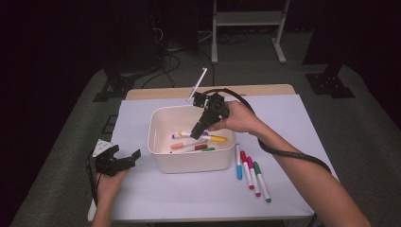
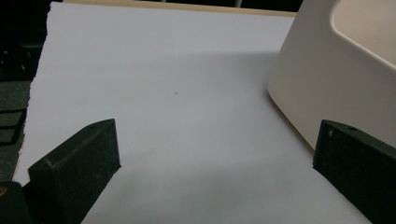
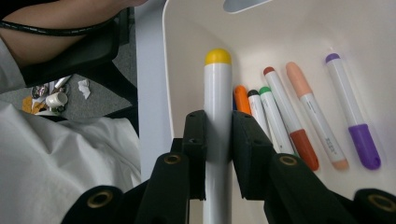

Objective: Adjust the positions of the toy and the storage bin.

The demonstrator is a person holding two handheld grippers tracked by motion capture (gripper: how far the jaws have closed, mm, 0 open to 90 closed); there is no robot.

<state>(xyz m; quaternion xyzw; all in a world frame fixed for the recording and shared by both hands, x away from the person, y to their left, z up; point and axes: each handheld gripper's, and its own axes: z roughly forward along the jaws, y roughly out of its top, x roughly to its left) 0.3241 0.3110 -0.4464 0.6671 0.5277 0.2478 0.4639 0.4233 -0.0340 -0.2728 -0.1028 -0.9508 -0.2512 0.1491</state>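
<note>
- Right gripper (image 1: 197, 133), high view: held over the white bin (image 1: 161, 163), jaws angled down into it, cable trailing back along the forearm.
- Right gripper (image 3: 218, 135), own view: both black jaws pinch a yellow-capped marker (image 3: 217, 93) by its white barrel; the yellow end points ahead of the jaws, above the bin's floor.
- Beside the held marker, just to its right in that view, lie an orange marker (image 3: 241, 99), a black-tipped one, a green-tipped one, a red marker (image 3: 292, 119), a peach marker (image 3: 315, 116) and a purple marker (image 3: 352, 112), all on the bin floor.
- Left gripper (image 1: 124, 158), high view: rests on the white table cover (image 1: 142, 189), just beside the bin's left wall.
- Left gripper (image 2: 215, 163), own view: jaws spread wide with nothing between them; the bin wall (image 2: 327, 88) stands ahead of the right-hand jaw.
- Outside the bin, between it and the right forearm: four markers (image 1: 250, 172) lie side by side on the cover.
</note>
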